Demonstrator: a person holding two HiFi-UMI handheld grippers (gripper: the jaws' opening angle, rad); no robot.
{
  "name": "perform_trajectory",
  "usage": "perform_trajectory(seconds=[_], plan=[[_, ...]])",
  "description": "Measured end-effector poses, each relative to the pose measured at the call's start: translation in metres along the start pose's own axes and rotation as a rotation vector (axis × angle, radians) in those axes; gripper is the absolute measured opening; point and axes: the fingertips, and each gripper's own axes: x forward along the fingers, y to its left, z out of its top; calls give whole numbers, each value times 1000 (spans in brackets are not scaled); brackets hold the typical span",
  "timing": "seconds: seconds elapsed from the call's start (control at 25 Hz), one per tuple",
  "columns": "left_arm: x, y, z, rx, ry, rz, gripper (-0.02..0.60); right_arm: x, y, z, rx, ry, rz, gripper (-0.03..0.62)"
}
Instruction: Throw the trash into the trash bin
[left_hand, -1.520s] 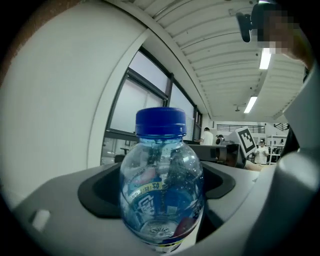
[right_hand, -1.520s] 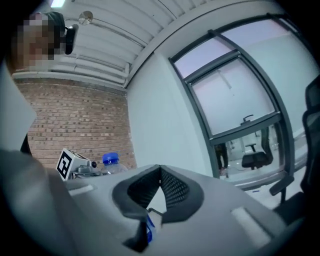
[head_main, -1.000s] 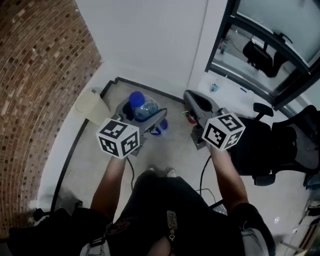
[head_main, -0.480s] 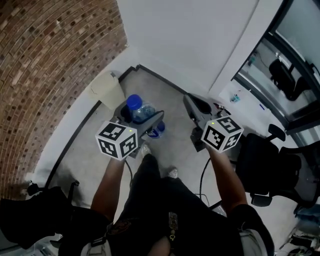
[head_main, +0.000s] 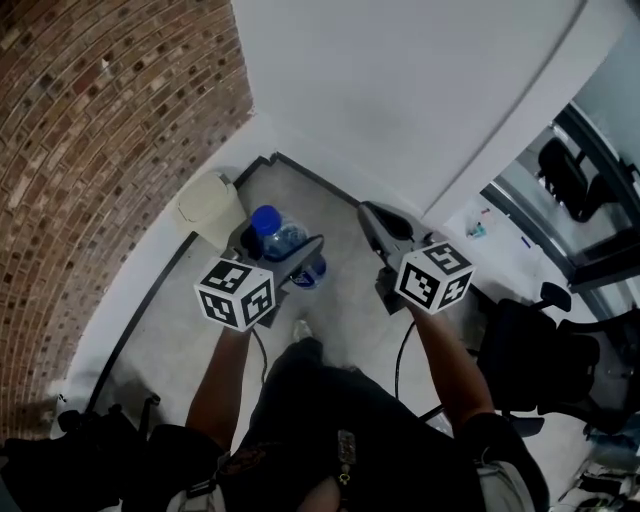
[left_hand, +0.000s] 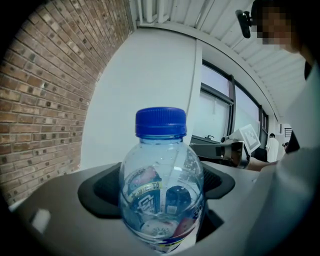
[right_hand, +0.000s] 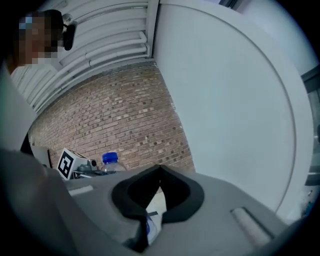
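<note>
My left gripper (head_main: 286, 246) is shut on a clear plastic bottle (head_main: 281, 238) with a blue cap (head_main: 264, 219), held above the floor. In the left gripper view the bottle (left_hand: 161, 190) stands upright and fills the space between the jaws. A cream lidded trash bin (head_main: 208, 204) sits on the floor in the corner, just left of and beyond the bottle. My right gripper (head_main: 375, 215) is shut on a small white wrapper (right_hand: 154, 209) with blue print, seen only in the right gripper view. The left gripper's marker cube (right_hand: 66, 163) and the bottle's cap (right_hand: 109, 159) show at that view's left.
A brick wall (head_main: 90, 150) meets a white wall (head_main: 400, 90) at the corner behind the bin, with a dark baseboard (head_main: 150, 290) along the floor. A black office chair (head_main: 540, 365) stands at the right. A dark bag (head_main: 70, 455) lies at the lower left.
The view has swung towards the corner, so the bin and brick wall now sit closer and more central. Both grippers keep the same hold and the same spacing.
</note>
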Motion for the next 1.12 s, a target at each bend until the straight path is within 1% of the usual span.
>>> perform_trajectory(seconds=[0.16,0.24,0.4,0.56,0.68,0.76,0.92,1.12], plan=[[18,45,10,-7,9,-10,462,51,-11,12,-4,2,-4,3],[23,67,14,-13,9,-4,462,73,-15,15,-2,3,-1,3],[33,107,22,-32,3,24,462,116,-20,14,-4,44,27,2],[49,149,28,-52,-4,77,462,163,-35,19,-7,75,76,3],[64,182,29,-70,1,130,462,204,-50,20,-1,99,122,3],[75,205,32,-77,-1,176,462,233,-61,22,-1,115,168,2],[99,247,42,-88,-7,285,462,291,-86,32,-5,151,269,3],[117,289,60,-111,-14,427,462,353,-109,43,-40,213,399,3]])
